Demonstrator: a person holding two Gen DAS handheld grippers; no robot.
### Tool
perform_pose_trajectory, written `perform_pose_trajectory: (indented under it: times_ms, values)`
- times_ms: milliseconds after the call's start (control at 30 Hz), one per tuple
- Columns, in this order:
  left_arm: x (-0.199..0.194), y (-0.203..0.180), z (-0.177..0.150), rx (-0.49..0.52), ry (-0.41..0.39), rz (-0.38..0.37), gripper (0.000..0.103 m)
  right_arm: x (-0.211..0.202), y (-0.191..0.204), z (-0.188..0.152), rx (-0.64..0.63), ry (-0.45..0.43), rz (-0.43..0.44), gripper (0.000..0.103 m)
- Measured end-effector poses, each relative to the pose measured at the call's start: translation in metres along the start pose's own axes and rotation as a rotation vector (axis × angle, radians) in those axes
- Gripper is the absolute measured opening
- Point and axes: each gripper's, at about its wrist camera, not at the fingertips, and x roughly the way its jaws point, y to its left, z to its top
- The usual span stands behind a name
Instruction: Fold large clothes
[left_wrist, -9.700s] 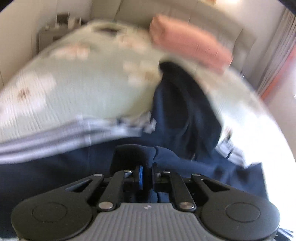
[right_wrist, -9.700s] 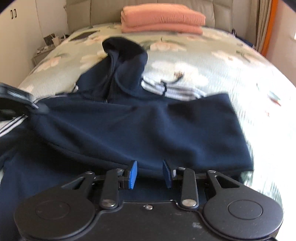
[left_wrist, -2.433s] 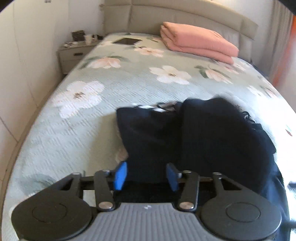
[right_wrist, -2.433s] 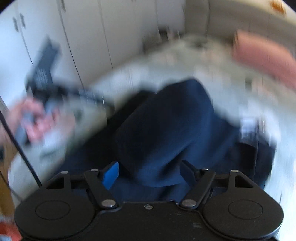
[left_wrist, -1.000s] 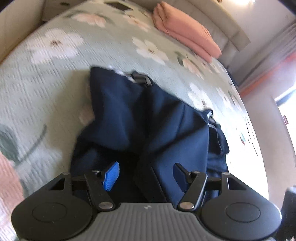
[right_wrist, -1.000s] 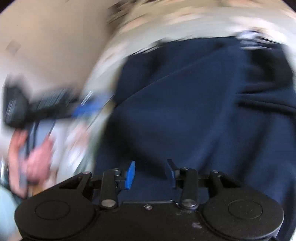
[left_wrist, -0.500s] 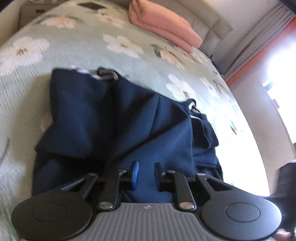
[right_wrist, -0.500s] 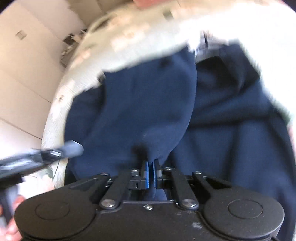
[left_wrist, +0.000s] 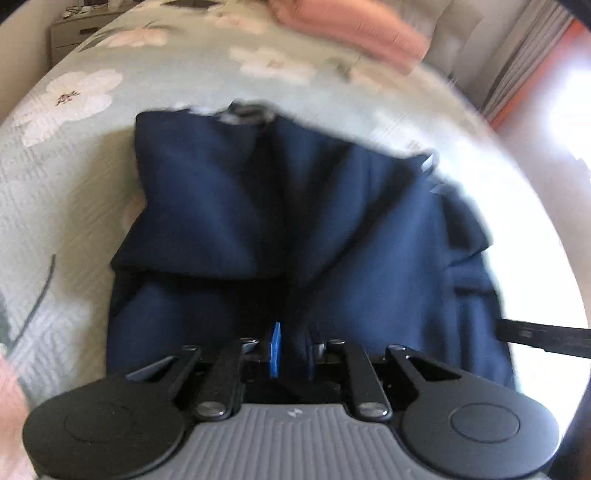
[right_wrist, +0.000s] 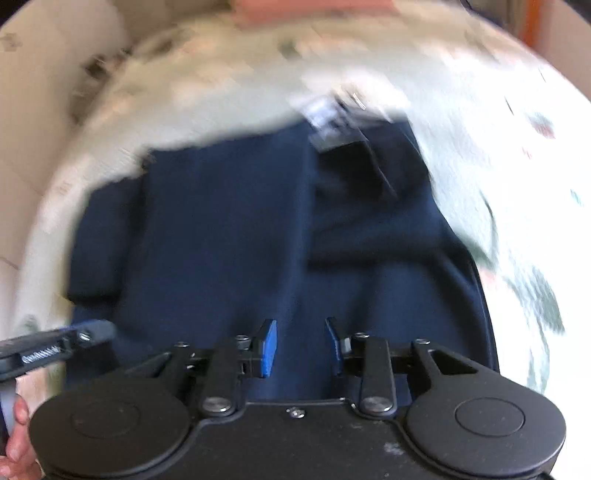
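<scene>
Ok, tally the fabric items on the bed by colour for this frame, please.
Navy: 1, the hoodie, partly folded on the bedspread.
Pink: 1, the folded blanket by the headboard, blurred.
Total: 2.

A wide bed (left_wrist: 92, 155) fills the room, spread in pale green with big white flowers. A folded pink blanket (left_wrist: 354, 26) sits by the padded headboard (left_wrist: 447, 40). A nightstand (left_wrist: 74, 33) stands far left; grey curtains (left_wrist: 524, 59) with an orange edge hang right, daylight glaring beside them
</scene>
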Motion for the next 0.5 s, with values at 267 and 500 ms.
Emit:
perform_pose_trajectory:
  times_ms: [267, 500]
  values:
    - [0.038, 0.021, -0.027, -0.145, 0.114, -0.03, 0.003, 0.064, 0.016, -0.057, -0.124, 0.176, 0.034, 0.0]
    - [-0.019, 0.056, -0.084, -0.244, 0.113, 0.081, 0.006, 0.02, -0.054, -0.071, -0.1, 0.22, 0.022, 0.006]
